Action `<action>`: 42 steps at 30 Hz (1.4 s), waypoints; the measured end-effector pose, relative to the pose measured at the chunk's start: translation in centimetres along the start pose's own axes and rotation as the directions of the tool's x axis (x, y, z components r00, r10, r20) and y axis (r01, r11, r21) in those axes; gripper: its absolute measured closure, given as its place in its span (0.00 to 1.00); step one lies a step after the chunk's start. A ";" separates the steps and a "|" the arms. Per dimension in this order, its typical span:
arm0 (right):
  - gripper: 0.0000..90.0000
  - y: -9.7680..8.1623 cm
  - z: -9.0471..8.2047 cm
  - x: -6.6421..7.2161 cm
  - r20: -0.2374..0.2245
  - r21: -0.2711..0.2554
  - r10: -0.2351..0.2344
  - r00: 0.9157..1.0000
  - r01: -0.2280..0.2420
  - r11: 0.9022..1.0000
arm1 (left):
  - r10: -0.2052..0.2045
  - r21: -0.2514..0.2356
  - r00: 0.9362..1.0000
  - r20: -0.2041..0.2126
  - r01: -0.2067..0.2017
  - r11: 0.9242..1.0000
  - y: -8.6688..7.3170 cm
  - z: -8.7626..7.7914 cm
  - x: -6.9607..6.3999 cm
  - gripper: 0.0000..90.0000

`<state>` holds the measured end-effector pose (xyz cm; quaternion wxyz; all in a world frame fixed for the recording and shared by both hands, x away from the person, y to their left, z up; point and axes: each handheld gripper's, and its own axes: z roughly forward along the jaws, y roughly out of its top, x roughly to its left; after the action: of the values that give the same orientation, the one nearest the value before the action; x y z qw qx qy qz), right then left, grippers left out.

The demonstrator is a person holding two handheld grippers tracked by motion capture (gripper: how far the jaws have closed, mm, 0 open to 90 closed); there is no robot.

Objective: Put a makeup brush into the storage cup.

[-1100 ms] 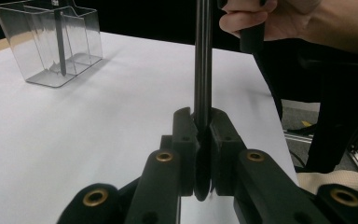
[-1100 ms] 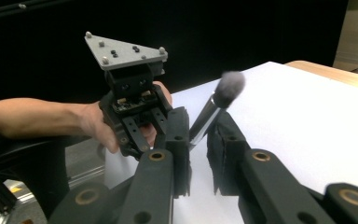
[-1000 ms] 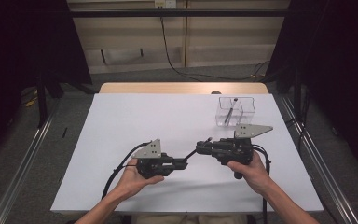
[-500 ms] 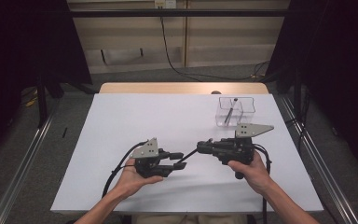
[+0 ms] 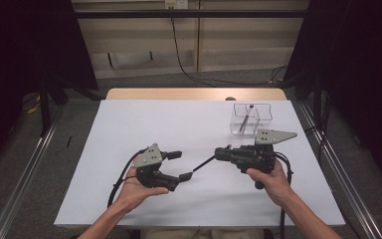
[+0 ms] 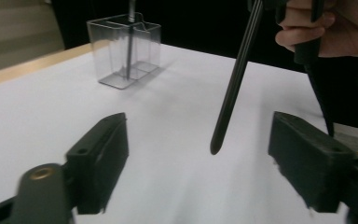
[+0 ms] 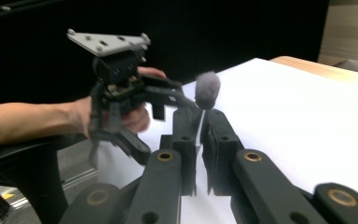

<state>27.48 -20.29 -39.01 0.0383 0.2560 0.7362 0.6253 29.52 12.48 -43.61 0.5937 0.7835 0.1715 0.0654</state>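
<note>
Your left gripper point(image 5: 175, 165) has just been opening its jaws. They stand wide apart now, and nothing is squeezed between them. In the left gripper view the thin black stick point(image 6: 235, 79) hangs in the gap between the two jaws, but neither jaw touches it. Its tip points down at the white table point(image 5: 144, 124) and floats just above it.

Your right gripper point(image 5: 220, 154) is closed tight on that same stick. In the right gripper view its two jaws are pressed together, and a small grey fluffy tip point(image 7: 207, 89) pokes up past them. So the thing looks like a little brush, with the fluffy end at your right gripper and the plain end reaching toward your left one.

I think you are in the middle of a hand-over. The left gripper lets go, and the right gripper keeps the brush all by itself.

Farther back on the table, on your right side, stands a clear box point(image 5: 251, 119). Another thin stick point(image 5: 245, 119) leans inside it. The box is well apart from both grippers.

The next move is likely to carry the brush over to that box. For that, pull your left gripper back so its jaws are out of the way. Then lift the brush with your right hand point(image 5: 271, 179), turn it upright above the box, and lower it in slowly before you open up.
</note>
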 end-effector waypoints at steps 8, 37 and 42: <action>0.94 0.1 -0.8 -0.5 0.046 0.009 0.008 0.999 -0.008 1.000 | -0.043 -0.036 0.996 -0.078 0.041 0.999 0.6 -2.2 0.7 0.06; 0.94 0.4 -3.5 -1.7 0.197 0.019 0.026 0.980 -0.031 0.999 | -0.056 -0.048 0.964 -0.260 0.045 0.998 -1.2 -7.3 1.5 0.02; 0.94 0.4 -4.2 -1.7 0.228 0.026 0.016 0.974 -0.022 0.999 | -0.055 -0.042 0.951 -0.305 0.044 0.998 -2.1 -8.5 1.2 0.03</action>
<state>27.50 -24.71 -38.13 0.1128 0.3334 0.7332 0.5818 27.59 21.10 -43.29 0.5748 0.7490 0.2797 0.1742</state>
